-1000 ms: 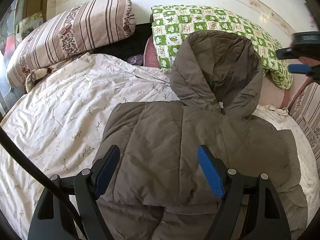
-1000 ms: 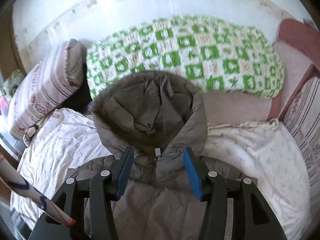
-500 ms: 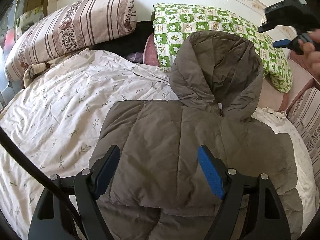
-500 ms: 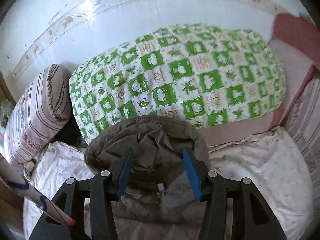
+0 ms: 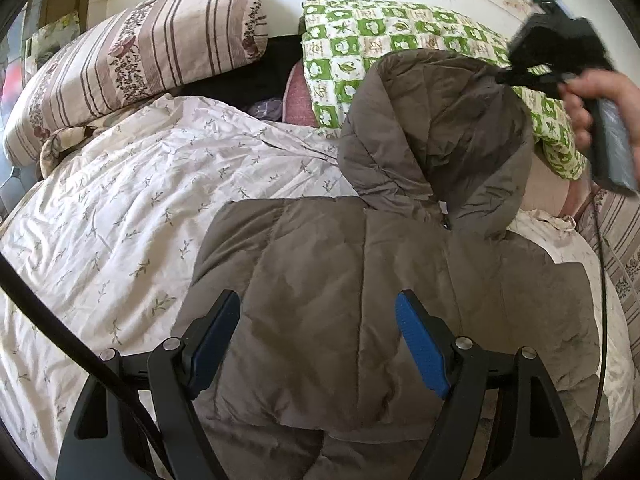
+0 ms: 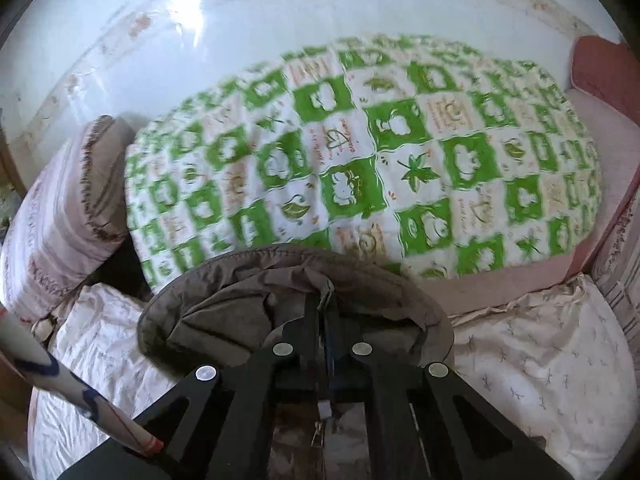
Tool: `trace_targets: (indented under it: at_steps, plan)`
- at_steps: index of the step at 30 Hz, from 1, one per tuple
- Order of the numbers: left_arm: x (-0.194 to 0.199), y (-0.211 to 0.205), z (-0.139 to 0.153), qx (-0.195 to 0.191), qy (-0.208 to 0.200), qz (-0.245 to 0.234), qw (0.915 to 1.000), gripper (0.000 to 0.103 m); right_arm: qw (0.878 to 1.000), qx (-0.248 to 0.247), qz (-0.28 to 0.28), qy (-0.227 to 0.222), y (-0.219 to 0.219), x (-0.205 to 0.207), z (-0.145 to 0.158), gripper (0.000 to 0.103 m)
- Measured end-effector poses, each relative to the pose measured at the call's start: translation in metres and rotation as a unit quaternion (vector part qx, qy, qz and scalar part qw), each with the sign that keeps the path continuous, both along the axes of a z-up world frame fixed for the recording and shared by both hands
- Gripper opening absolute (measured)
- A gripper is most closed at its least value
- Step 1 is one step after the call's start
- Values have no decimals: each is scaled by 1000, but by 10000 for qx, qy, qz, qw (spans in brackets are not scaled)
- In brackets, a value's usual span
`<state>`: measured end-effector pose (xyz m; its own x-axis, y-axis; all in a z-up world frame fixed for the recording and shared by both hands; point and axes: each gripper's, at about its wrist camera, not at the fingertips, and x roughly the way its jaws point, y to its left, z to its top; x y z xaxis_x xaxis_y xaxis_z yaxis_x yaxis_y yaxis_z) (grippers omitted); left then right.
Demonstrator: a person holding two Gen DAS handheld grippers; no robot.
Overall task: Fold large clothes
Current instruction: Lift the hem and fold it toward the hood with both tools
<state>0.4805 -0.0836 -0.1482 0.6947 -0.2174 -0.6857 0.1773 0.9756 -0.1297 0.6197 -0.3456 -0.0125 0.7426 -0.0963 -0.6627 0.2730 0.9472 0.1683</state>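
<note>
The brown padded jacket (image 5: 360, 300) lies front-up on the floral quilt (image 5: 140, 208) that covers the bed, its body near the quilt's right edge and its hood (image 5: 436, 128) reaching toward the head of the bed, where it rests against the green checked pillow (image 5: 400, 28). A striped pillow (image 5: 132, 60) sits at the far left corner.

The right gripper (image 6: 326, 316) has its 2 fingers pressed together on the top of the hood, pinching a bunch of fabric at the crown; this looks like the start of folding the hood down over the jacket's chest, since the crown is the point that lets the whole hood flip in one pull. In the left wrist view the person's right hand (image 5: 600, 100) shows on the handle above the hood.

The left gripper (image 5: 318, 340) hovers over the lower body of the jacket with its blue-padded fingers wide apart, holding nothing. It seems placed there to pin the body so the padded, slippery cloth does not slide when the hood is drawn back.
</note>
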Motion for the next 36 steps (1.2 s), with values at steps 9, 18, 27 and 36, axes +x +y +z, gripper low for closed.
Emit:
trace_targets:
  at_steps: [9,18,27,36]
  plan:
    - [-4,26,19,-429,-123,218,9988,79,9959,131,637,-627,42,-161,17,2]
    - [-5,52,37,-1037,-359,395,9932,79,9950,214,956,-198,81,-294,-84,1]
    - [8,-33,-18,282,230,-526,9980,79,9936,611,797,524,69,-278,-173,2]
    - [12,-38,-33,612,376,-465,9963,85,9963,155,825,190,60,-307,-119,3]
